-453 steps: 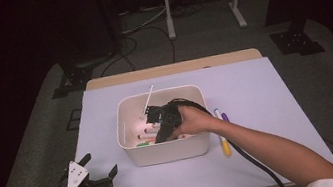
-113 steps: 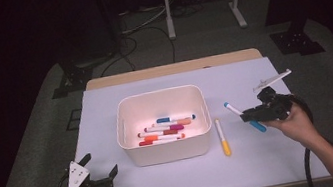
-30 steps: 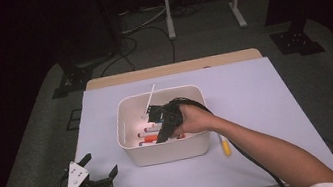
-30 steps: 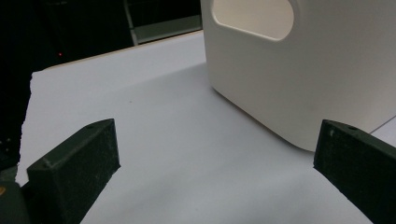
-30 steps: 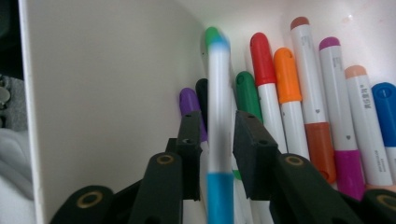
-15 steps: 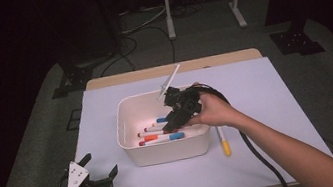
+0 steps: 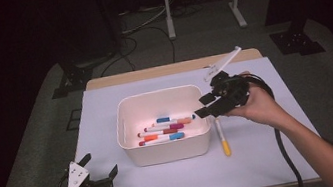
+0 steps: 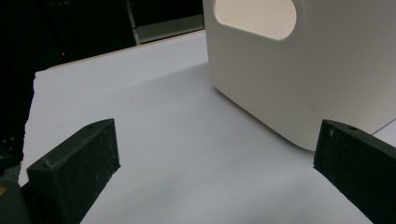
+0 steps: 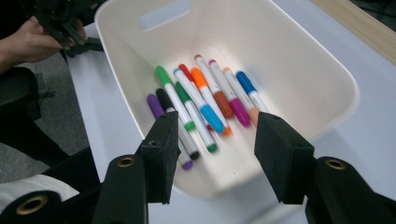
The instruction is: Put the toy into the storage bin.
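While the right gripper (image 7: 209,105) hung above the right rim of the white rounded plastic bin (image 7: 126,125), its jaws stood apart with nothing between them, having just been opening; the coloured felt-tip markers (image 7: 165,129) lay loose on the bin floor beneath and to its left. One marker remained outside: the yellow-capped white marker (image 7: 222,137) lay on the pale lilac table cover (image 7: 266,158), just beside the bin's right wall, below and slightly nearer the person than the right gripper. Its long axis ran roughly front to back along that wall, the yellow cap at the near end. The right hand (image 7: 252,105) was plainly the nearer one; the left gripper (image 7: 100,172) rested at the front left corner of the cover, well apart from the marker with the bin between them, its jaws wide and empty, pointed toward the bin's outer wall (image 8: 299,79). Judged from this, a pick-up would call for a short descent toward the person, jaws set across the marker's length.
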### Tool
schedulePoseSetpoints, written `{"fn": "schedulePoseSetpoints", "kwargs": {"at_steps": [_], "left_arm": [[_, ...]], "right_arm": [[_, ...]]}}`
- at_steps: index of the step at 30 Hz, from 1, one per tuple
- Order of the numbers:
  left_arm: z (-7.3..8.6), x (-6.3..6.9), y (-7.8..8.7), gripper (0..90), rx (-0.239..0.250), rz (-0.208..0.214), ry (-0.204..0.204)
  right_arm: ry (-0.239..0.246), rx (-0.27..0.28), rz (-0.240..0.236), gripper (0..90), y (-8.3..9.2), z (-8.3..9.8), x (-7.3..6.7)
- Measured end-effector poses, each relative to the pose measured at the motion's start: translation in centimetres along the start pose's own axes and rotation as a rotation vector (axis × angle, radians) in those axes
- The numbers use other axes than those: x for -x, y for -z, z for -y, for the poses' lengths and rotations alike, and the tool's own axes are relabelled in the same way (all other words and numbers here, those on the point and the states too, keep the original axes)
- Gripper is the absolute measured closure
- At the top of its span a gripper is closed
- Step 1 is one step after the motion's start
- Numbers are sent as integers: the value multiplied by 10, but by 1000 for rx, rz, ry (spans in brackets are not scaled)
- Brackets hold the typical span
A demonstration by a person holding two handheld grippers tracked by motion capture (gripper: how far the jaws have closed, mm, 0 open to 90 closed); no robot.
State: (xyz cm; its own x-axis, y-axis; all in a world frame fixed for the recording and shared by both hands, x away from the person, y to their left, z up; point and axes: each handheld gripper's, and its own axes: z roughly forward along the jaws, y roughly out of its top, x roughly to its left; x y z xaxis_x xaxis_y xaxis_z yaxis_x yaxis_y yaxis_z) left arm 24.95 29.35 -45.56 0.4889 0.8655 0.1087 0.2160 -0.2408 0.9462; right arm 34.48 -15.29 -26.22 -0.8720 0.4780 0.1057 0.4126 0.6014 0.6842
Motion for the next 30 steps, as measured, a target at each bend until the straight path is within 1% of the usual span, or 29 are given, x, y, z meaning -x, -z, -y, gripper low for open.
{"fn": "schedulePoseSetpoints", "kwargs": {"at_steps": [2, 5, 7, 10, 14, 20, 21, 22, 24, 28, 30], "left_arm": [[0, 0, 0, 0, -2, 0, 2], [0, 0, 0, 0, 2, -2, 2], [0, 0, 0, 0, -4, -2, 0], [0, 0, 0, 0, -4, -5, -6], [0, 1, 0, 0, 0, -6, -6], [0, 1, 0, 0, 3, -4, -6], [0, 1, 0, 0, 2, -4, -6], [0, 0, 0, 0, 2, -3, -5], [0, 0, 0, 0, 2, -2, -6], [0, 0, 0, 0, 4, -3, -4], [0, 0, 0, 0, 4, -3, -3]], "right_arm": [[-17, 10, 20, 483, 6, 12, 5], [-43, 15, 34, 475, 10, 32, 12], [-65, 15, 43, 469, 11, 44, 16], [-103, 1, 43, 456, 8, 61, 22], [-144, -12, 61, 449, -1, 79, 28], [-189, -33, 69, 425, -22, 97, 36], [-200, -40, 84, 425, -27, 100, 36], [-200, -46, 89, 425, -30, 101, 37], [-216, -53, 87, 423, -40, 106, 37], [-234, -82, 113, 425, -61, 115, 38], [-241, -99, 116, 425, -70, 119, 39]]}}
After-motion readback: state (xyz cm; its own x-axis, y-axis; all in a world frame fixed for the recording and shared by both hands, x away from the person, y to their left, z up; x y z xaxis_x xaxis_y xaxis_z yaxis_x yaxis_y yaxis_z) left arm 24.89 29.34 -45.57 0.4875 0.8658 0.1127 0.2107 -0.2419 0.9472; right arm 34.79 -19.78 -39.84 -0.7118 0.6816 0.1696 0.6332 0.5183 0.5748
